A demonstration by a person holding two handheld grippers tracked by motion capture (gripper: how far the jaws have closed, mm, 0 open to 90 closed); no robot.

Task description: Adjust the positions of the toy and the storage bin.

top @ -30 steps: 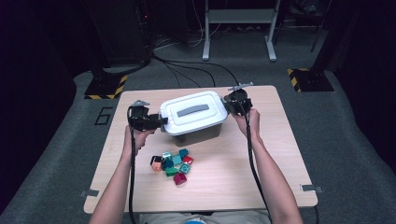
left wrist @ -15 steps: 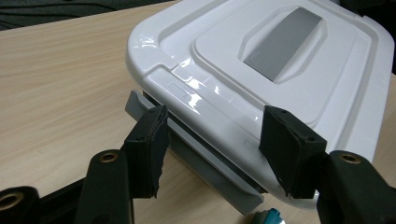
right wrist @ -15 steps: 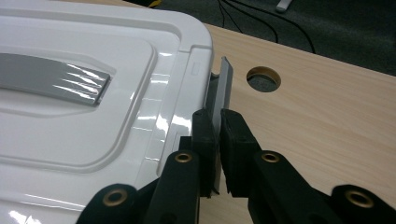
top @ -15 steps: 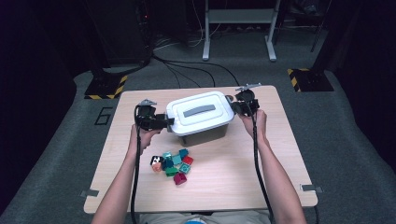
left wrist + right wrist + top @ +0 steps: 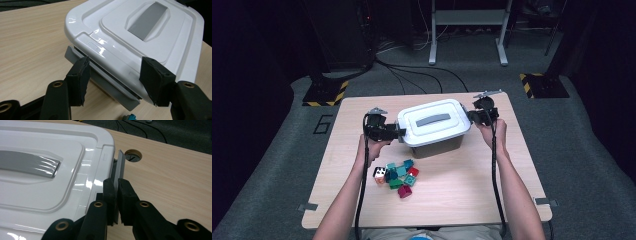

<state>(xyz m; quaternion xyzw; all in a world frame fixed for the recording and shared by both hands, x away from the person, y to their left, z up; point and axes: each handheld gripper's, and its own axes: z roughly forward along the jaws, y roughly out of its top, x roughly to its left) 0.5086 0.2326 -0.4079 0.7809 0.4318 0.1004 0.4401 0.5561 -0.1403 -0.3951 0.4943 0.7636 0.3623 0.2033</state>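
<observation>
A box with a white lid (image 5: 434, 120) and a grey handle stands at the back middle of the table (image 5: 462, 190). My left gripper (image 5: 399, 133) is at the box's left end. In the left gripper view it (image 5: 115, 61) is open, and the grey latch (image 5: 105, 85) under the lid's edge lies between the jaws, untouched by the pads. My right gripper (image 5: 469, 116) is at the box's right end. In the right gripper view it (image 5: 116, 181) is shut on the thin grey latch flap (image 5: 120, 162) beside the lid (image 5: 50, 157).
A pile of several small coloured blocks (image 5: 398, 175), one of them a white die-like cube (image 5: 379, 173), lies in front of the box on the left. A round cable hole (image 5: 133, 155) sits in the tabletop beyond the right latch. Cables and stands are on the floor behind.
The left gripper has moved right, up to the box's left end. The right gripper and the box have shifted slightly to the right.
</observation>
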